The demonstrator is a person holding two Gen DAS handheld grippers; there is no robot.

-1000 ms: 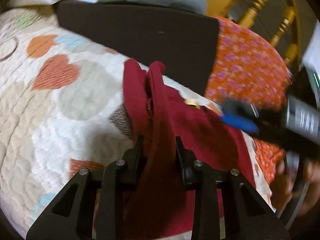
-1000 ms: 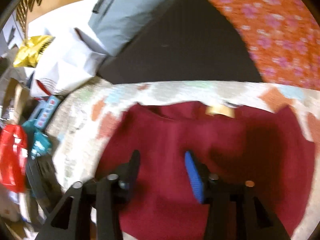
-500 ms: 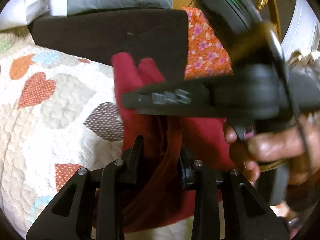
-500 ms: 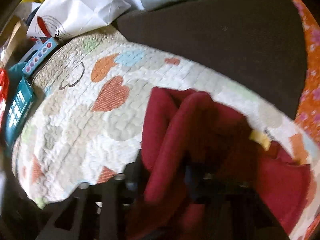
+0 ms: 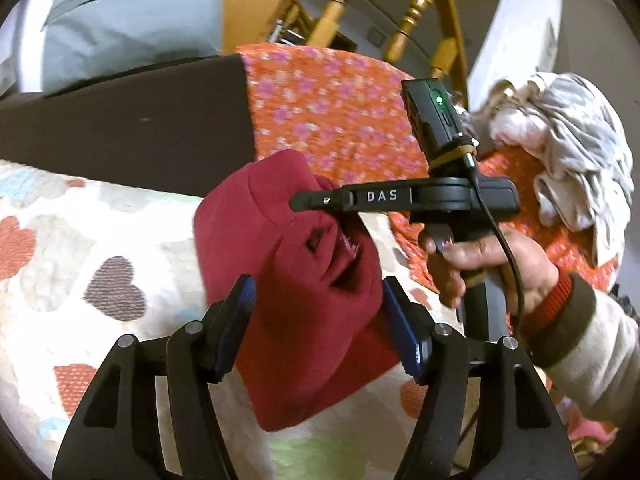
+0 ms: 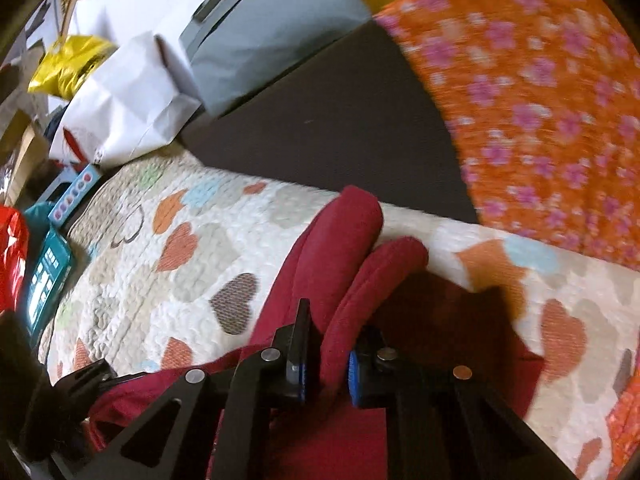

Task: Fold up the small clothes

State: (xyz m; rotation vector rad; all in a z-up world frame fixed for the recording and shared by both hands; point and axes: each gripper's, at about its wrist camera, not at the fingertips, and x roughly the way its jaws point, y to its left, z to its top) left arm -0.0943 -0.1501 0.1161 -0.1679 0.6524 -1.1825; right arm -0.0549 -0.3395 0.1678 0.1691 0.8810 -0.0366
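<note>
While the dark red garment (image 5: 296,280) lies bunched on the heart-patterned quilt (image 5: 100,248), its folded mass sits straight ahead of the left gripper (image 5: 318,312), between the two blue-padded fingers (image 5: 240,308), which stand wide apart on either side of the cloth without pinching it. Just beyond and to the right of that gripper, the right gripper (image 5: 316,200) reaches across sideways, its black body marked "DAS", with its tip over the upper folds of the garment; the person's right hand (image 5: 480,264) grips its handle, a cable running down past the wrist. From the right wrist view, the right gripper (image 6: 326,368) has its jaws drawn close together, clamped on a rolled fold of the dark red garment (image 6: 360,300) that rises between the blue pads (image 6: 352,372), while more of the cloth spreads below and to both sides. Ahead of both grippers, past the quilt (image 6: 192,272), lies a dark brown panel (image 6: 340,120), with an orange floral cloth (image 6: 540,100) to its right. Farther right in the left wrist view, a heap of pale clothes (image 5: 568,148) rests on the orange floral cloth (image 5: 340,112). Left of the right gripper, beyond the quilt's edge, are a white paper bag (image 6: 128,108), a gold foil bag (image 6: 68,64) and a teal box (image 6: 46,280).
</note>
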